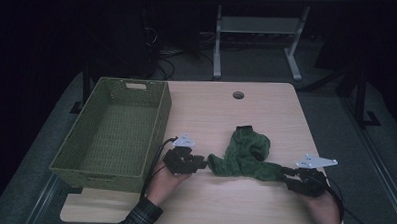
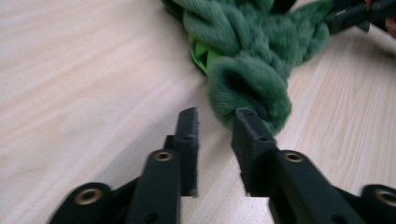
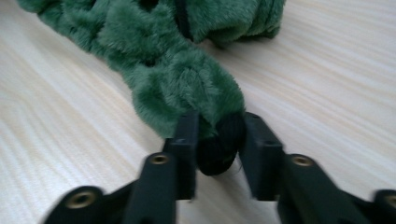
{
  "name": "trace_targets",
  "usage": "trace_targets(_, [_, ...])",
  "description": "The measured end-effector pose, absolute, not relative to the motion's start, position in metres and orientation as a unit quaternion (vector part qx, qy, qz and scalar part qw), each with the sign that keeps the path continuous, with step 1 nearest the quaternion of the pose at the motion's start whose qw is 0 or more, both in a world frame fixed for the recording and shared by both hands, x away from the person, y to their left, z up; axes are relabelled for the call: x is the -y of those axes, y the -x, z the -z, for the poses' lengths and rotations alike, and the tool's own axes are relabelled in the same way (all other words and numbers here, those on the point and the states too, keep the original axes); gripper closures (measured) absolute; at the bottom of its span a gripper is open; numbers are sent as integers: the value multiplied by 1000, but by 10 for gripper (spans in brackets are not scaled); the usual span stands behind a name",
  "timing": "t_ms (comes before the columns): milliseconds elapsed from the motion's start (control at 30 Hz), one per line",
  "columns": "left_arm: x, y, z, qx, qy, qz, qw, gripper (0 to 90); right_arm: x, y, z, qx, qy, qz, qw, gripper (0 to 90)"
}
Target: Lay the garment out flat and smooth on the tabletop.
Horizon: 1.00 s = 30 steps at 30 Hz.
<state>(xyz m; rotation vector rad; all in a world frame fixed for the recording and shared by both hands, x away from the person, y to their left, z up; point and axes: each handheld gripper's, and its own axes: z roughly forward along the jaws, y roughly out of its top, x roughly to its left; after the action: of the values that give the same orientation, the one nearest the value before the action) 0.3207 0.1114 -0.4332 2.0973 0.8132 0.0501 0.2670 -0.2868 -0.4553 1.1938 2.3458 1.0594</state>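
A fuzzy dark green garment (image 1: 245, 156) lies crumpled on the wooden table (image 1: 208, 202), stretched between both grippers. My left gripper (image 1: 203, 162) points at its left end. In the left gripper view the jaws (image 2: 217, 116) stand apart with nothing in the gap, and the garment (image 2: 247, 32) only brushes the tip of the right-hand jaw. My right gripper (image 1: 286, 172) is at the garment's right end. There the garment's (image 3: 177, 84) black cuff (image 3: 219, 151) sits rounded and unsqueezed between the parted jaws (image 3: 220, 116).
A green woven basket (image 1: 159, 115) stands on the table's left side, close to my left gripper. A round cable hole (image 1: 238, 95) is near the far edge. Beyond the table stand a metal frame and cables on the dark floor.
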Motion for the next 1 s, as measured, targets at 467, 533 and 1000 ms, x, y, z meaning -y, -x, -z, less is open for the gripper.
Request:
trace_targets(467, [-83,-303,420,-262,-854,13,449,895,270,-265,439,-824,-381,-382,174,813])
trace_targets(533, [-75,-302,427,-255,-861,22,440,895,266,-269,443,-830,-379,-373,166,846])
trace_targets(1000, [-68,-325,467,-274,-883,9,380,897,264,-287,466,-851,-384,-333,133,897])
